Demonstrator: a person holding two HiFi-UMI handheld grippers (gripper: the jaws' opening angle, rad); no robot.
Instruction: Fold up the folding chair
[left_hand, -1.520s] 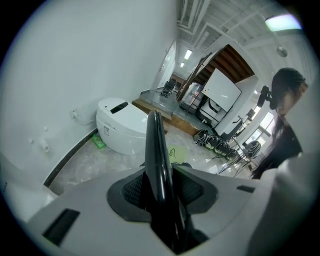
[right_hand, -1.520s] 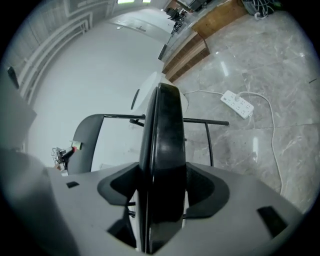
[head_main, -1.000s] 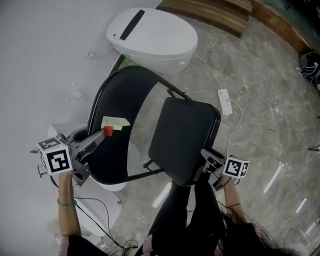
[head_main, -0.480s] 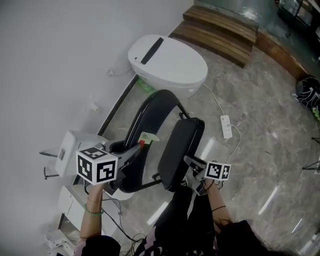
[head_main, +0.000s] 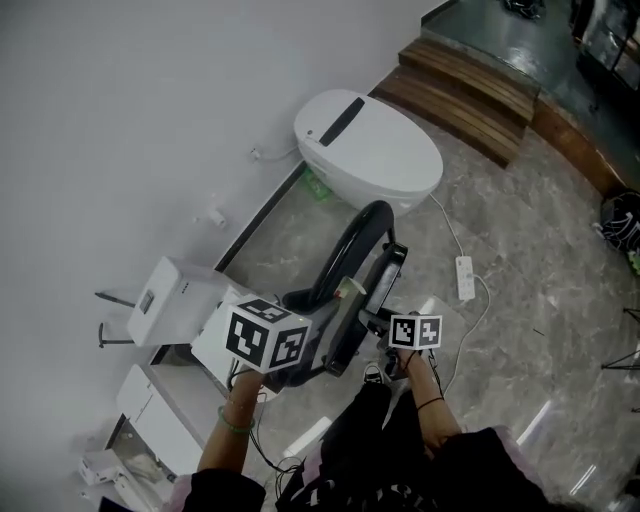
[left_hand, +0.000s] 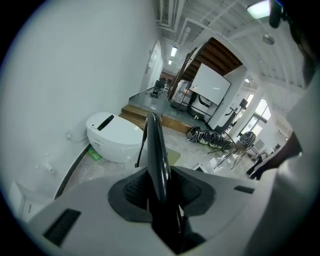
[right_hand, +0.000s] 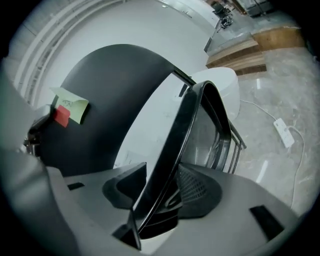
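"Where's the folding chair (head_main: 352, 235) now?"

"It's on the floor just in front of the toilet (head_main: 370, 150). The seat (right_hand: 167, 155) is swung up nearly against the backrest (left_hand: 156, 150). From above it looks like little more than a thin dark edge. I'd say the fold is in its last stretch."

"And the grippers?"

"The left gripper (head_main: 338, 300) pinches the backrest's edge. Its jaws have just been closing, and the panel sits between the pads. The right gripper (head_main: 377, 322) clamps the seat's rim. Its jaws are set wider and they too have drawn in a little."

"What's left to do?"

"My guess is to press the seat and backrest together until the frame lies flat. The left would steady while the right pushes. After that the chair will want something to lean on, since a shut chair hardly stands alone."

"Do the cameras all show the same?"

"No. Only the right gripper view shows the backrest's broad face, with a yellow sticky note (right_hand: 73, 106) on it and a gap between it and the seat. The left gripper view looks along the panel's edge, past the toilet to a wooden step (left_hand: 131, 112). The head view alone takes in both hands and a white box (head_main: 180, 300) along the wall from the toilet."
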